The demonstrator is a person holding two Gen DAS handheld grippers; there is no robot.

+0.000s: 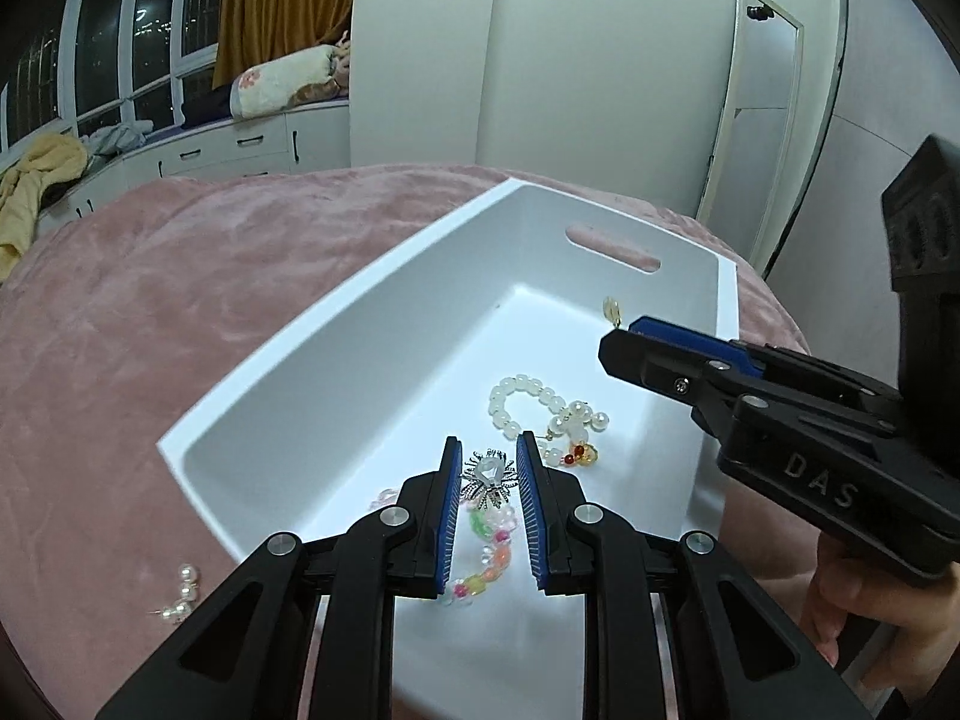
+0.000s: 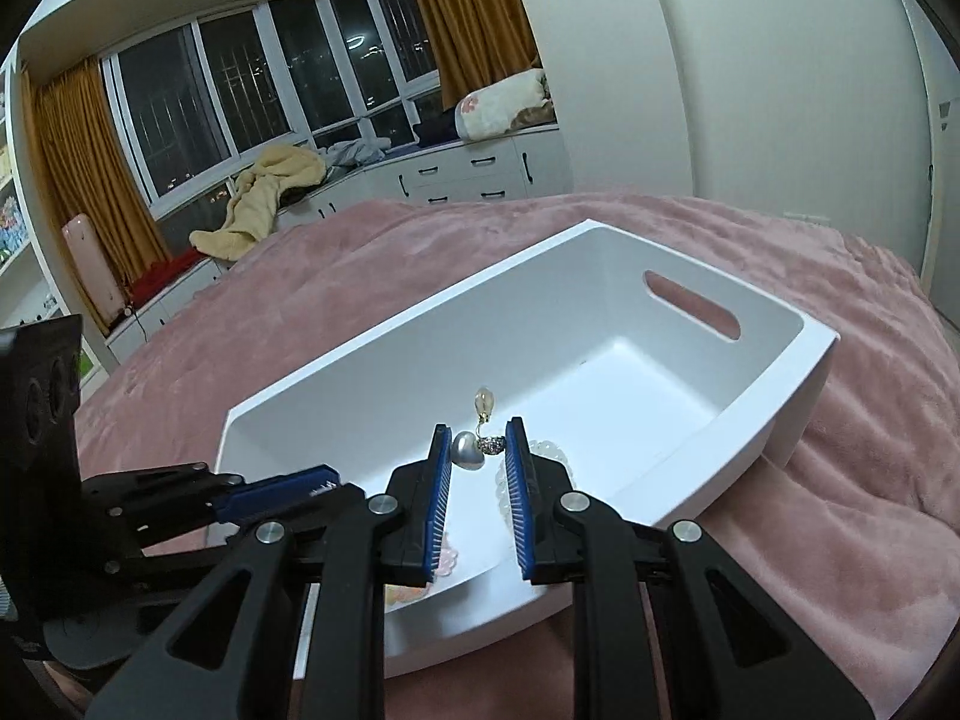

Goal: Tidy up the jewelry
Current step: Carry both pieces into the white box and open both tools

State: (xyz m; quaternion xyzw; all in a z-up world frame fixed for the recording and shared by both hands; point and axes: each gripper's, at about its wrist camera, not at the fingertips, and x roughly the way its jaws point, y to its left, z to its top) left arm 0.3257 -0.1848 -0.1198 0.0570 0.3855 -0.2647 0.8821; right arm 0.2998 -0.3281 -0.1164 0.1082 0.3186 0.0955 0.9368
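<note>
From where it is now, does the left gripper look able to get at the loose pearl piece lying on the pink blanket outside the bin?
Probably yes. The pearl piece lies in the open on the blanket, left of the bin, and the left gripper is open and holds nothing.

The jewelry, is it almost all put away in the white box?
Nearly. The white bead bracelet and the colorful bracelet already lie in the white box. The left gripper has a silver flower piece between its fingers, and the right gripper has a pearl heart earring; both hang above the box. A pearl piece remains on the pink blanket.
</note>
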